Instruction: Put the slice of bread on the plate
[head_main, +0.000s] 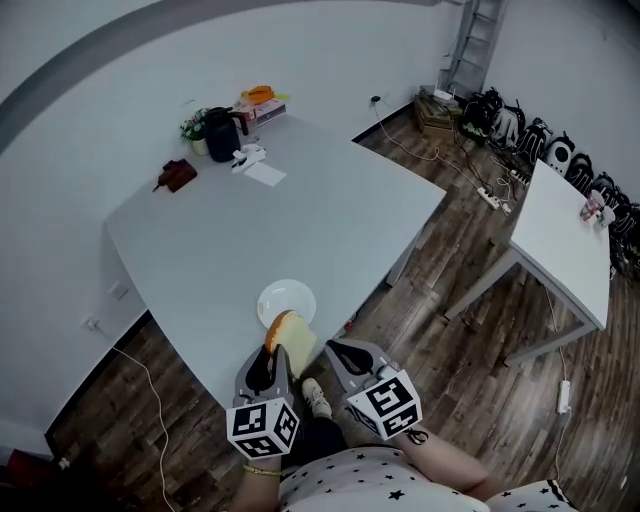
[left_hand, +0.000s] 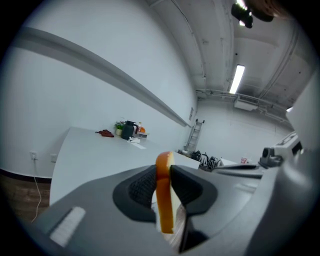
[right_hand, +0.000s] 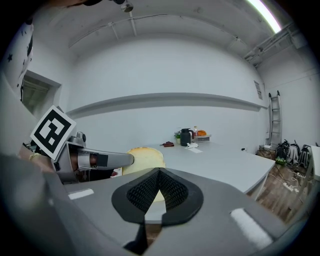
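A slice of bread (head_main: 291, 334) with an orange-brown crust stands on edge between the jaws of my left gripper (head_main: 277, 352), which is shut on it. It hangs just in front of the near rim of the white plate (head_main: 287, 298), at the near edge of the grey table (head_main: 260, 235). In the left gripper view the bread (left_hand: 164, 200) sits upright between both pads. My right gripper (head_main: 338, 352) is shut and empty, just right of the left one. In the right gripper view my right gripper (right_hand: 158, 173) shows closed pads, with the bread (right_hand: 146, 158) to its left.
At the table's far corner stand a dark kettle (head_main: 221, 133), a small plant (head_main: 194, 127), a stack with an orange thing (head_main: 262, 102), a brown item (head_main: 177, 175) and a paper (head_main: 265, 173). A second white table (head_main: 560, 240) stands right, with bags (head_main: 510, 122) and cables along the wall.
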